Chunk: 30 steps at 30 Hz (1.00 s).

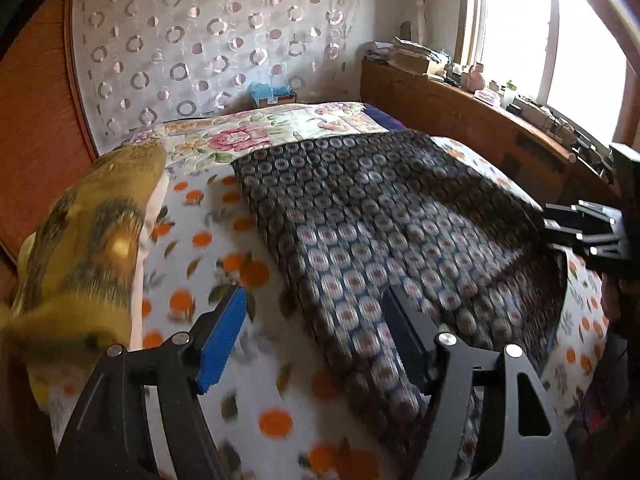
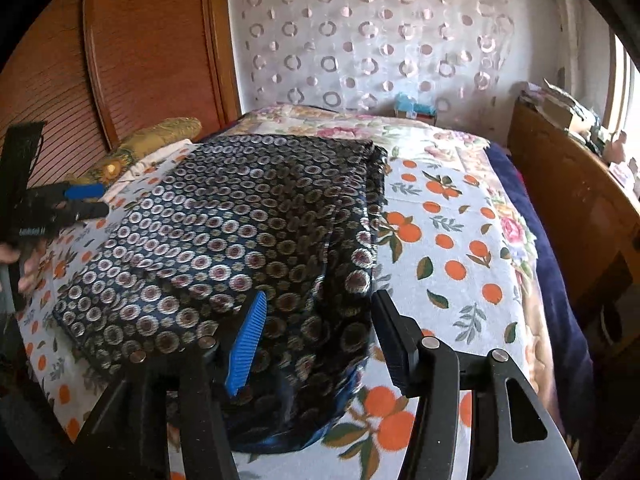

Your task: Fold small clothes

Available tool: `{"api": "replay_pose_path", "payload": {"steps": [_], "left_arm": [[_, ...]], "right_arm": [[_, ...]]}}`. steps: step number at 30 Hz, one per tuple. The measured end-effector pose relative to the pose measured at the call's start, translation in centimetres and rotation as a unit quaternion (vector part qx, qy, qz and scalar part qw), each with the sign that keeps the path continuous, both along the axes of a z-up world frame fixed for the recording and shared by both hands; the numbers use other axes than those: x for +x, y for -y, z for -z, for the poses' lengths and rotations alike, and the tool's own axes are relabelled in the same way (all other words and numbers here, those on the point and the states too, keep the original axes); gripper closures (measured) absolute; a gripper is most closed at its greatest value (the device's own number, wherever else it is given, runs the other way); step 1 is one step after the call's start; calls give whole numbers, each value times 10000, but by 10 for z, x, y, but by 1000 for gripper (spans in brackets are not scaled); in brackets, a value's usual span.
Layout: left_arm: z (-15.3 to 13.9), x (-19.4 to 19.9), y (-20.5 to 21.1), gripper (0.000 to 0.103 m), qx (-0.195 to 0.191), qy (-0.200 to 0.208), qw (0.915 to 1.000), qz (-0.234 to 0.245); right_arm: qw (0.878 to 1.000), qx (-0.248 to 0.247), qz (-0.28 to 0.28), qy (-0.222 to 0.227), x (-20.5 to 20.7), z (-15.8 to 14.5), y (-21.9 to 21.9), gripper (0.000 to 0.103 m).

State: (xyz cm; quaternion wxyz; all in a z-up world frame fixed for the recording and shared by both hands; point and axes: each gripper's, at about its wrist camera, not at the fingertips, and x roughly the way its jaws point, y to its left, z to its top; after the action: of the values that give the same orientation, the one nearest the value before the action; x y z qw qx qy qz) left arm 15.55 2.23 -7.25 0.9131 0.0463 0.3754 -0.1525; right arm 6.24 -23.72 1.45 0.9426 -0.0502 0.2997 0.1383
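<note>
A dark garment (image 1: 380,216) with a small round pattern lies folded flat on the orange-print bed sheet (image 1: 192,248). My left gripper (image 1: 316,300) hovers open over the garment's near left edge, its blue-padded finger above the sheet and the other above the cloth; nothing is pinched. In the right wrist view the same garment (image 2: 240,220) spreads ahead and to the left. My right gripper (image 2: 320,300) stands open above its near right corner, with cloth below the gap but not pressed. Each gripper also shows in the other view: the right gripper (image 1: 580,224) at the garment's right edge, the left gripper (image 2: 80,200) at its far left.
A yellow pillow (image 1: 92,232) lies at the left of the bed by a wooden panel (image 1: 36,128). A floral cover (image 1: 248,132) lies at the far end. A cluttered wooden ledge (image 1: 460,96) runs under the window on the right. A person's hand (image 2: 24,264) holds the left gripper.
</note>
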Motion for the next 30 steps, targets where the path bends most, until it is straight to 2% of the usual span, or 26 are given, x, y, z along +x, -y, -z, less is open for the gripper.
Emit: {"api": "replay_pose_path", "payload": {"steps": [7,14,21,28,30], "left_arm": [[2,-34,-1,32,15,69,10000,-47],[12,-56,-3,32,-22,-3,10000,-63],[26,-73,-1,32,-67,-183,9998,10],[27,-85,4,32,-187,-149,9996,132],[27,-86,4,38,-246,-154,9994,178]], "right_arm": [[9996,68,-177,191,-33,-5,-7,47],[9994,88,-274,175,-51,-2,-17,47],[9992,77,-398,18,-47,6,-37,46],[9988,54,-462,-127,-37,16,-47,46],[9987,40,-478,-164,-36,19,-49,46]]}}
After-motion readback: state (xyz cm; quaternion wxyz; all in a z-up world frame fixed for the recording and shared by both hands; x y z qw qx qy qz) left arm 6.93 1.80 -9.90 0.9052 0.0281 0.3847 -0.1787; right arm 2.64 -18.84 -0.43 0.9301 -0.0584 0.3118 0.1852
